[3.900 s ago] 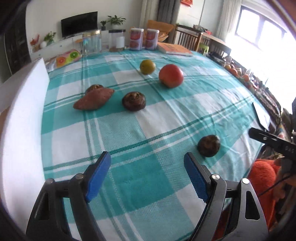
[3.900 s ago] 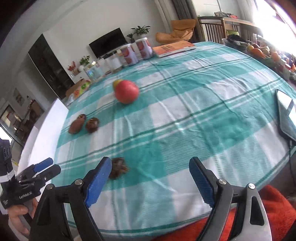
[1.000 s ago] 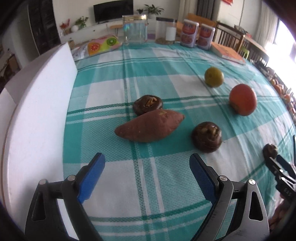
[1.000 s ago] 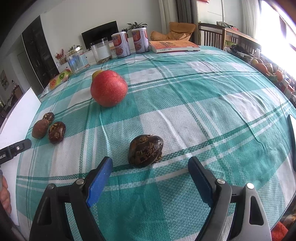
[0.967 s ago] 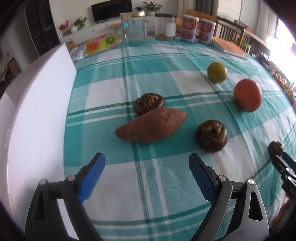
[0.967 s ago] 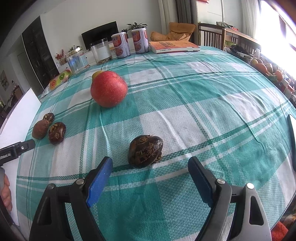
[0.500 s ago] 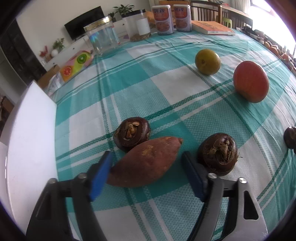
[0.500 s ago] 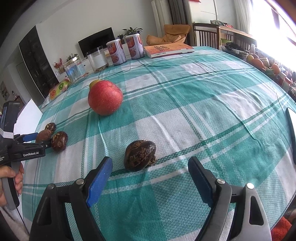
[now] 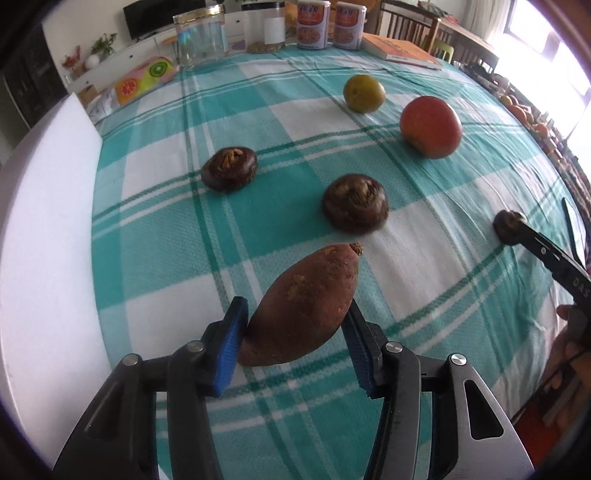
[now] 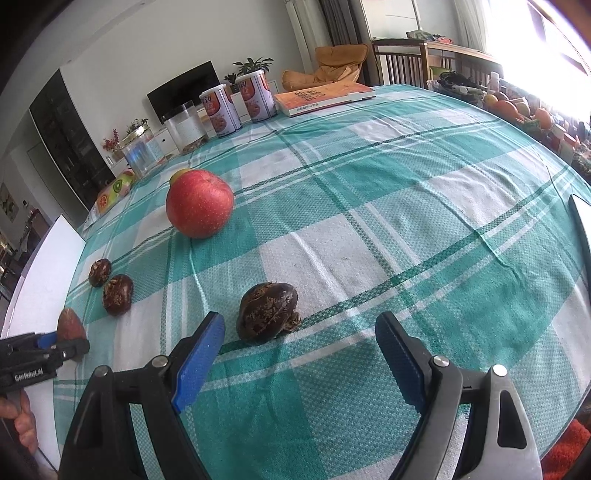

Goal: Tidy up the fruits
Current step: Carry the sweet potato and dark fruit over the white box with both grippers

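Note:
My left gripper (image 9: pixel 295 332) is shut on a brown sweet potato (image 9: pixel 303 310) and holds it above the teal checked cloth (image 9: pixel 155 236). Beyond it lie two dark water chestnuts (image 9: pixel 355 207) (image 9: pixel 229 169), a red apple (image 9: pixel 431 126) and a green-yellow fruit (image 9: pixel 364 93). My right gripper (image 10: pixel 299 354) is open and empty, just short of a third dark water chestnut (image 10: pixel 266 309). The apple (image 10: pixel 199 204) and the other two chestnuts (image 10: pixel 117 294) (image 10: pixel 99 271) lie to its left. The left gripper shows at the left edge of the right wrist view (image 10: pixel 55 341).
A white foam board (image 9: pixel 40 229) lies along the table's left side. Jars (image 9: pixel 201 35), two tins (image 9: pixel 312 22) and an orange book (image 9: pixel 399 48) stand at the far edge. A phone (image 10: pixel 581 221) lies at the right edge.
My left gripper has closed on the sweet potato and lifted it back from between the two chestnuts. My right gripper has stayed open near its chestnut.

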The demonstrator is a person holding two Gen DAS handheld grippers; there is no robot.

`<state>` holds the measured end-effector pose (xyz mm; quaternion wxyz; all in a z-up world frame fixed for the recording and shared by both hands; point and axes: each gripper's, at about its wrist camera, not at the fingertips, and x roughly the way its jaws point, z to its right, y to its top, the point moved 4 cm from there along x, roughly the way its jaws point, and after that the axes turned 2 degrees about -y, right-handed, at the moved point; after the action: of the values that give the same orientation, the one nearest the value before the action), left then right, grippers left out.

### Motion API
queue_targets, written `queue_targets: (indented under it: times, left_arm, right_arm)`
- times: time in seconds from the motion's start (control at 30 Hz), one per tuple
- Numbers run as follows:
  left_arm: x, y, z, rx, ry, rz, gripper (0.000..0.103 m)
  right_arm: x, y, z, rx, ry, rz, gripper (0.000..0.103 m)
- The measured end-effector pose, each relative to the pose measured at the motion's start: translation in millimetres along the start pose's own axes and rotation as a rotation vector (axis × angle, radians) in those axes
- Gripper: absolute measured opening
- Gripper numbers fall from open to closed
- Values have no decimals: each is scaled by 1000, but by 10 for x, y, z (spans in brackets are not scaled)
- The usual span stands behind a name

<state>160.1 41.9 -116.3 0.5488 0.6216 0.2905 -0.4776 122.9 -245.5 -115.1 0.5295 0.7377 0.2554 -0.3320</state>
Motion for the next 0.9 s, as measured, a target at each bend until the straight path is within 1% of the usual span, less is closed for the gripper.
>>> queue_targets:
  times: [0.1,0.13,0.2,0.23,0.27,0.3,0.37,0.43,0.47,0.53,0.57,0.6,0.63,0.7,0.77,0.83,0.87,0.9]
  left_arm:
    - [3,-219,46,-28,-73,-39,52]
    - [-4,-262,53,-31,-88,-39,54]
    - [-24,-293,60,-17,-93,-36,55]
    - [-20,-288,70,-8,-98,-33,56]
    - [-14,-279,71,0,-103,-30,60]
    - [-6,-262,80,6,-105,-27,64]
    - [8,-227,104,17,-101,-11,68]
    - [59,-188,131,29,-98,-2,69]
    - [63,-186,136,36,-83,4,69]
    - [73,-171,187,60,-66,17,64]
    - [63,-176,205,69,-61,28,47]
    - [56,-180,232,76,-56,37,42]
    - [42,-196,245,83,-42,43,42]
    - [19,-239,258,92,-27,54,42]
    - [-9,-293,252,70,-44,58,42]
    - [-45,-359,229,28,-84,56,42]
    - [-73,-397,222,3,-107,57,41]
    - [-112,-433,217,-19,-131,58,41]
  right_arm:
    - [1,1,31,20,7,-3,83]
    - [6,2,40,25,7,-5,83]
    - [0,6,57,37,16,-4,83]
    - [-15,17,81,54,33,2,83]
    - [-42,32,119,81,59,15,83]
    - [-82,52,180,121,91,34,83]
    - [-174,91,361,226,149,82,83]
    - [-250,98,602,354,187,127,83]
    - [-270,87,731,418,196,144,83]
    - [-264,78,908,504,186,154,83]
    - [-250,88,928,512,184,147,83]
    - [-241,109,885,488,182,140,83]
    - [-240,138,775,430,179,135,83]
    - [-219,172,435,251,163,112,83]
    - [-130,142,56,64,128,71,83]
    - [46,75,-203,-72,71,7,83]
    - [148,14,-261,-110,44,-36,80]
    - [147,-1,-293,-148,-1,-16,70]
